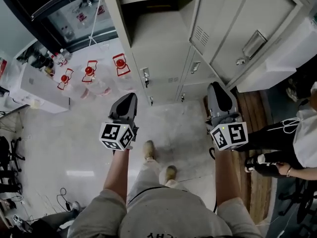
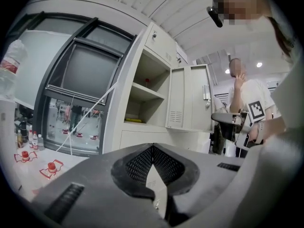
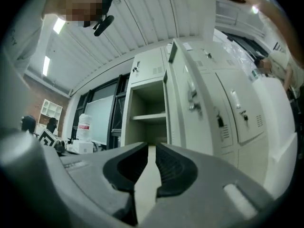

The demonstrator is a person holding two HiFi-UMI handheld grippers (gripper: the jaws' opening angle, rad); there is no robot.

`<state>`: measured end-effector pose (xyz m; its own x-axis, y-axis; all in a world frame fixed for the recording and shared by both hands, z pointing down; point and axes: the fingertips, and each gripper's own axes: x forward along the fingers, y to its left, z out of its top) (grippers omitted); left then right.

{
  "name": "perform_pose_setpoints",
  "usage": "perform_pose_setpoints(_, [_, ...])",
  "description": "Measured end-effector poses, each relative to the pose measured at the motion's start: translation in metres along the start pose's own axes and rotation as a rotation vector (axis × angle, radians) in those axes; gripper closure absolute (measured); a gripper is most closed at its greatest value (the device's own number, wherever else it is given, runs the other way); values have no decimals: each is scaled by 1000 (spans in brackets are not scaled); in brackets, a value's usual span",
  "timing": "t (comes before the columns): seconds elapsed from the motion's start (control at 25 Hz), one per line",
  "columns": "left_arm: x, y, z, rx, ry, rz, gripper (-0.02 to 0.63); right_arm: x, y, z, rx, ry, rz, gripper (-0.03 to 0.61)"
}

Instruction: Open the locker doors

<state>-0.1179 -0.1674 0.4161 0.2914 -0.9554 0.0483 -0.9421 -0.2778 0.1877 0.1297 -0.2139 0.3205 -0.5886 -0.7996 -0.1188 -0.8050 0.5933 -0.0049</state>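
A bank of grey lockers (image 1: 163, 48) stands ahead of me. One upper compartment (image 1: 153, 14) is open, and its door (image 1: 237, 29) is swung out to the right. The lower doors (image 1: 195, 68) are closed. My left gripper (image 1: 124, 105) hangs in front of the lockers, apart from them, with its jaws shut on nothing. My right gripper (image 1: 220, 100) hangs below the open door with a narrow gap between its jaws and nothing in it. The left gripper view shows the shelved compartment (image 2: 147, 94) and its door (image 2: 190, 99). The right gripper view shows the same compartment (image 3: 147, 113) beside closed latched doors (image 3: 237, 103).
Several water jugs with red caps (image 1: 89, 73) stand on the floor left of the lockers, next to a white counter (image 1: 34, 88). A person sits at the right (image 1: 297, 138) on a wooden floor strip. My feet (image 1: 158, 162) are on pale tiles.
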Motion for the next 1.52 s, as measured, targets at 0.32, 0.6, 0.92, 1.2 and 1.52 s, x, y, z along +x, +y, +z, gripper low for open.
perform_pose_setpoints(0.32, [25,71,-40,-63,41,37,615,78,58,-113,120,131,118,528])
perform_pose_setpoints(0.6, [56,128,-77,-87,67,29,615,153,116,-197,179,204,203,528])
perform_pose_setpoints(0.92, [92,166,-127,-123,104,-3,615,205,143,-291,213,308,209,509])
perform_pose_setpoints(1.2, [112,181,-159,-145,118,-29,615,245,156,-347,206,372,196,449])
perform_pose_setpoints(1.52, [115,191,-172,-146,129,-46,615,272,161,-372,150,394,198,399])
